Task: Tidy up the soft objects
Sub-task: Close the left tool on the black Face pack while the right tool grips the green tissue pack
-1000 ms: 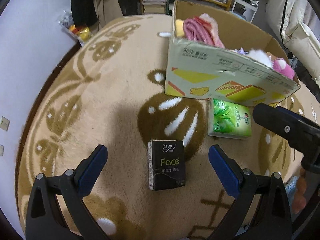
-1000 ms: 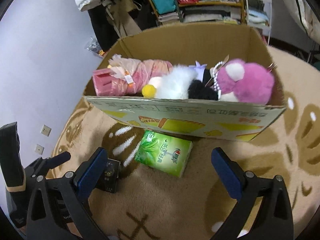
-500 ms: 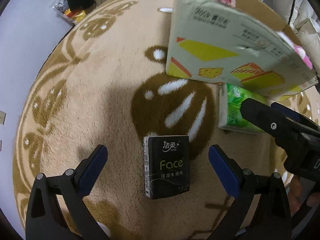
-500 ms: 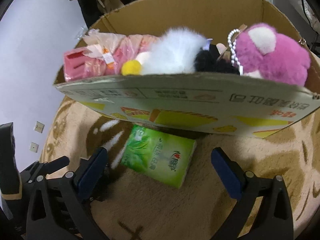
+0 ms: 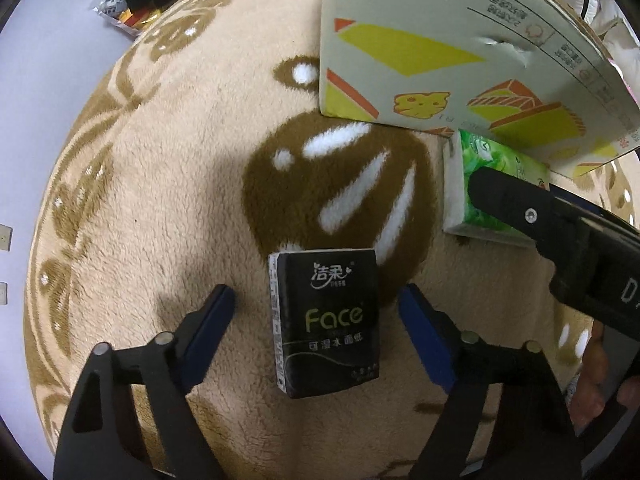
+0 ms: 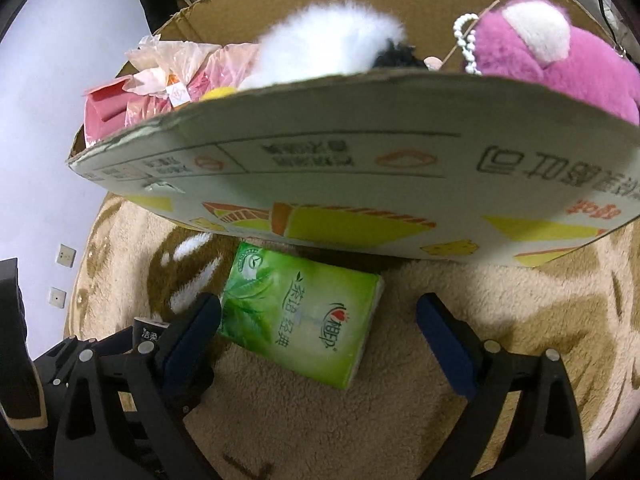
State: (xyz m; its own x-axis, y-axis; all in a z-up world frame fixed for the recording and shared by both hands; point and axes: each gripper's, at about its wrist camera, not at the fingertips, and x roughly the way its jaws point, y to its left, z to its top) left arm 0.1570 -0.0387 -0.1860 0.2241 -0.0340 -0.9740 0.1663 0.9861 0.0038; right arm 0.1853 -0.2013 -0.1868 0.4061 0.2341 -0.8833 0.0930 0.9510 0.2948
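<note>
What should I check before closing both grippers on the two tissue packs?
1. Left gripper open, a pad on each side of the black tissue pack: ok.
2. Black pack lying flat on the rug, free of the box: ok.
3. Right gripper open around the green tissue pack: ok, though the left pad is very near its corner.
4. Green pack square to the right gripper: not ok, it sits angled.
5. Green pack's far end clear of the cardboard box: cannot tell, the box front overhangs it.
6. The two grippers clear of each other: ok, but close.
</note>
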